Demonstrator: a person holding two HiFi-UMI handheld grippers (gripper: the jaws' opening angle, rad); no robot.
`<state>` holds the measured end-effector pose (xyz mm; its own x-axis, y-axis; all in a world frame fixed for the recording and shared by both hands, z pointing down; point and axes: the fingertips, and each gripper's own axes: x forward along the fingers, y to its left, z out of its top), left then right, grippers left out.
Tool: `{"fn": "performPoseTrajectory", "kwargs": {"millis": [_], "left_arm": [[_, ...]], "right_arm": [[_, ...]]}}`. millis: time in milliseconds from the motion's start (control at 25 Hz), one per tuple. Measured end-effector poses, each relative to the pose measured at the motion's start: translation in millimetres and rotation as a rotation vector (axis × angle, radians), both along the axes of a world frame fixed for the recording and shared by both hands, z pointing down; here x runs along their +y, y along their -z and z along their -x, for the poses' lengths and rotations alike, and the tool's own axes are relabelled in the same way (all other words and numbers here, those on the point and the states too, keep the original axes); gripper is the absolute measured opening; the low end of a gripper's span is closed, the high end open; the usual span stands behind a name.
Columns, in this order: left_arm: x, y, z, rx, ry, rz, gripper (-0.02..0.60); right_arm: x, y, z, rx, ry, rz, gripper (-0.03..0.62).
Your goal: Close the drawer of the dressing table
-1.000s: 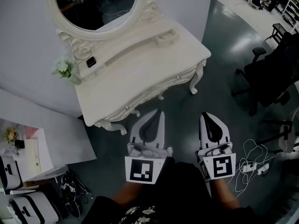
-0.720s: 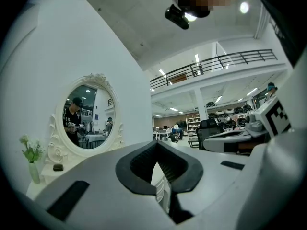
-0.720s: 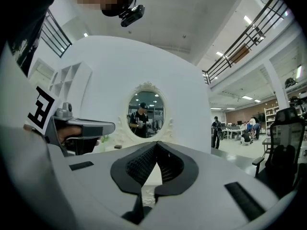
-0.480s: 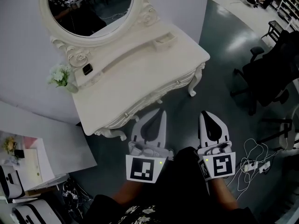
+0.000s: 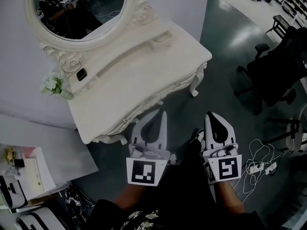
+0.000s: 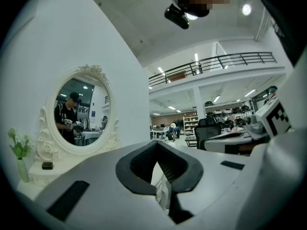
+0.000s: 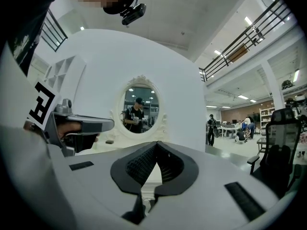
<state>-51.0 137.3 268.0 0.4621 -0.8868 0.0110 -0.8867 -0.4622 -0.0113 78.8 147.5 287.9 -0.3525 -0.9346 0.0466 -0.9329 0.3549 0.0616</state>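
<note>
Plainly the matter turned on the front edge of the dressing table (image 5: pixel 144 66), which ran on a slant in the head view from lower left to upper right, and the drawer (image 5: pixel 152 102) lay along that edge with a small knob (image 5: pixel 125 121) toward its left end and another (image 5: pixel 178 84) toward its right. From above I could not tell how far the drawer stood out, if at all. Both tools were held level and pointed at that front from the floor side. The left gripper (image 5: pixel 161 114) was the nearer, its tip close under the middle of the front edge but apart from it, while the right gripper (image 5: pixel 210 115) stood off toward the table's right front leg (image 5: pixel 194 86). Each had its jaws pressed together with nothing caught between them, and through the pad cut-outs only the carved white front showed. A push, I judged, would have to go square across the drawer's long axis, toward the white wall (image 5: pixel 177 4) behind. On the back edge of the top stood an oval mirror (image 5: pixel 79 8) and, at the left corner, a vase of flowers (image 5: pixel 52 83). The floor (image 5: pixel 230 47) was dark and glossy, with an office chair (image 5: pixel 276 71) and loose cables (image 5: pixel 261 166) off to the right, well clear
</note>
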Motion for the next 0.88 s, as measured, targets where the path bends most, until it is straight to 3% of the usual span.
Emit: {"fn": "performPoseTrajectory", "kwargs": {"millis": [360, 880], "left_arm": [[-32, -2, -23, -0.03, -0.021, 0.013, 0.0], [-79, -8, -39, -0.016, 0.035, 0.03, 0.0]], "right_arm": [[-34, -9, -21, -0.013, -0.01, 0.024, -0.002], [-91, -11, -36, 0.032, 0.035, 0.054, -0.002]]}}
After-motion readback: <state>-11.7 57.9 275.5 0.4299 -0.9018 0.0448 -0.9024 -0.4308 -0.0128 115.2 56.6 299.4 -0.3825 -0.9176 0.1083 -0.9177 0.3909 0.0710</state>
